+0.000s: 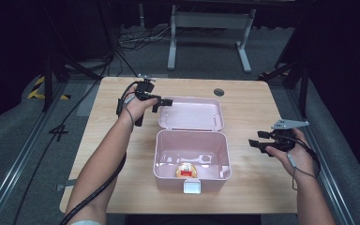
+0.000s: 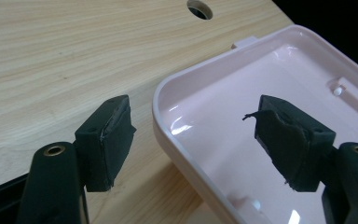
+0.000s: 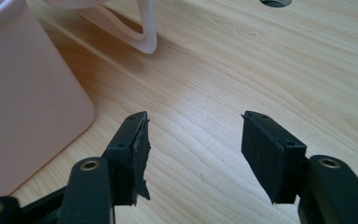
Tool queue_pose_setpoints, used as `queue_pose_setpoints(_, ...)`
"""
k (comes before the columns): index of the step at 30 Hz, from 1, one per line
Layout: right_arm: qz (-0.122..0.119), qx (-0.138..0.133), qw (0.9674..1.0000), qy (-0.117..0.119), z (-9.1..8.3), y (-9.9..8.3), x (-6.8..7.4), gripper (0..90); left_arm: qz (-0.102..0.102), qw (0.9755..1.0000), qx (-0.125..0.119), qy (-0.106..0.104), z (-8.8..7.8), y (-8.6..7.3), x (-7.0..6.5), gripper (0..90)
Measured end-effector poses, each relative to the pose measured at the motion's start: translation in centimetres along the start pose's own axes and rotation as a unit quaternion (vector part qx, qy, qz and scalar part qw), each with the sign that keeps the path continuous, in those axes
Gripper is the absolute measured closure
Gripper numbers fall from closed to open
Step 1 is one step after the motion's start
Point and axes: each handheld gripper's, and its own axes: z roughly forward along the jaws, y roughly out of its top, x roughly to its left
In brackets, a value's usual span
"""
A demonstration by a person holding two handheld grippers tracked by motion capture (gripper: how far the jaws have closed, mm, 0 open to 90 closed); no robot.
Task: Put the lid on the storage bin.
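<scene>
A pink box (image 1: 168,178) stands open mid-table, its lid (image 1: 192,116) laid flat behind it. Inside the box lies a small round yellow and red item (image 1: 186,170). My left gripper (image 1: 166,101) hovers at the lid's left corner. In the left gripper view it (image 2: 193,126) is open, and the lid's (image 2: 270,79) rim runs between the jaws without touching either pad. My right gripper (image 1: 254,143) is to the right of the box, open and empty. In the right gripper view it (image 3: 193,140) is over bare wood, with the box wall (image 3: 23,93) at the left.
The wooden table (image 1: 112,154) has a round cable hole (image 1: 219,92) behind the lid, also visible as the hole (image 2: 199,8) in the left gripper view. A white latch (image 1: 191,187) juts from the box's front. Cables and a desk frame (image 1: 211,28) lie on the floor beyond.
</scene>
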Motion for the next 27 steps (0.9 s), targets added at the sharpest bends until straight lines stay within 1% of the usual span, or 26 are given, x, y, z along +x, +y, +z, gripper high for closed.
queue_pose_setpoints(3,0.001,-0.002,1.0,-0.002,-0.1,-0.1,0.0,43.1,-0.015,0.9999,0.007,0.0,0.5,0.0,0.6,29.8)
queue_pose_setpoints(7,0.0,0.0,1.0,-0.002,-0.2,-0.2,0.1,43.1,-0.028,0.9995,0.013,-0.01,1.1,-0.2,1.0,31.1)
queue_pose_setpoints(10,-0.001,0.005,1.0,-0.001,-0.1,-0.3,0.1,43.1,-0.03,0.9992,0.02,-0.016,1.6,-0.3,1.0,34.1)
queue_pose_setpoints(12,-0.001,0.006,1.0,0.001,0.0,-0.3,0.1,43.1,-0.031,0.9989,0.026,-0.026,1.8,-0.3,0.9,36.8)
queue_pose_setpoints(14,-0.001,0.006,1.0,0.001,0.0,-0.3,0.2,43.1,-0.027,0.9988,0.03,-0.027,1.8,-0.3,0.8,41.4)
queue_pose_setpoints(16,-0.001,0.008,1.0,0.002,0.0,-0.3,0.2,43.1,-0.021,0.9989,0.029,-0.031,1.8,-0.3,0.9,42.9)
queue_pose_setpoints(17,-0.001,0.009,1.0,0.002,0.1,-0.3,0.2,43.1,-0.021,0.9987,0.032,-0.033,1.8,-0.4,0.8,50.0)
queue_pose_setpoints(19,-0.002,0.011,0.9999,0.002,0.1,-0.3,0.2,43.1,-0.017,0.9989,0.031,-0.031,1.8,-0.3,0.8,51.1)
queue_pose_setpoints(20,-0.004,0.011,0.9999,0.001,0.1,-0.3,0.2,43.2,-0.013,0.9993,0.025,-0.027,1.5,-0.2,0.7,52.7)
queue_pose_setpoints(21,-0.004,0.011,0.9999,0.001,0.1,-0.3,0.2,43.2,-0.013,0.9993,0.025,-0.027,1.5,-0.2,0.7,54.4)
queue_pose_setpoints(22,-0.005,0.011,0.9999,0.002,0.1,-0.3,0.3,43.3,-0.013,0.9994,0.019,-0.025,1.4,-0.1,0.6,56.2)
queue_pose_setpoints(23,-0.006,0.011,0.9999,0.002,0.1,-0.3,0.3,43.5,-0.006,0.9997,0.014,-0.019,1.0,0.2,0.3,57.1)
queue_pose_setpoints(24,-0.006,0.011,0.9999,0.002,0.1,-0.3,0.3,43.5,-0.006,0.9997,0.014,-0.019,1.0,0.2,0.3,57.4)
queue_pose_setpoints(26,-0.006,0.012,0.9999,0.001,0.1,-0.3,0.3,43.9,0.013,0.9999,0.006,-0.008,0.7,0.6,-0.3,57.4)
queue_pose_setpoints(27,-0.007,0.012,0.9999,0.001,0.1,-0.3,0.3,44.0,0.015,0.9999,0.002,-0.005,0.6,0.7,-0.5,57.5)
